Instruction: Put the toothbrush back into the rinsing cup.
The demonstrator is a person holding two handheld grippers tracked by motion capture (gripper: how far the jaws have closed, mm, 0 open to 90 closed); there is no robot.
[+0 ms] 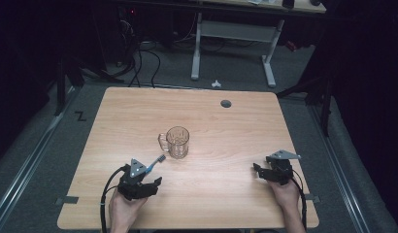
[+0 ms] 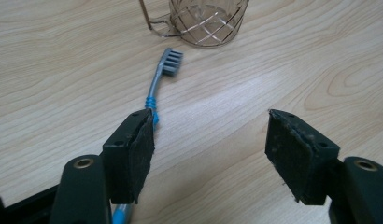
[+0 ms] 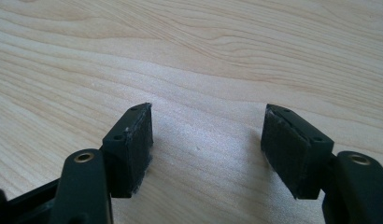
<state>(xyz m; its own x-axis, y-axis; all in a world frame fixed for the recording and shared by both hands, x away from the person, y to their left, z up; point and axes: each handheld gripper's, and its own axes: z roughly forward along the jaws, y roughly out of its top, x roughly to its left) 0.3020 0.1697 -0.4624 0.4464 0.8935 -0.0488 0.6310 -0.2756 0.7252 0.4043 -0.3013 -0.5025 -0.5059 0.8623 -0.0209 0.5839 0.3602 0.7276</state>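
Left tongs (image 2: 210, 140) gape wide, gripping nothing; toothbrush (image 2: 158, 88) lies along the outside of one jaw on my worktop (image 1: 226, 126). Glass mug (image 1: 176, 142) just past the bristles. Right tongs (image 3: 208, 140) equally wide, empty.

Left tongs (image 2: 210, 154) gape wide; right tongs (image 3: 208, 149) likewise, low.

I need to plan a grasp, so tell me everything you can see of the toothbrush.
The toothbrush lies flat on the wooden table, apart from the glass mug, its head pointing toward it. It looks like plastic: a grey neck and a grey bristled head, blue ribbed bands lower on the neck and a blue handle. The handle runs beneath the left gripper, beside and under one jaw, not between the two; the jaws stand wide apart. Whether that jaw touches it cannot be told.
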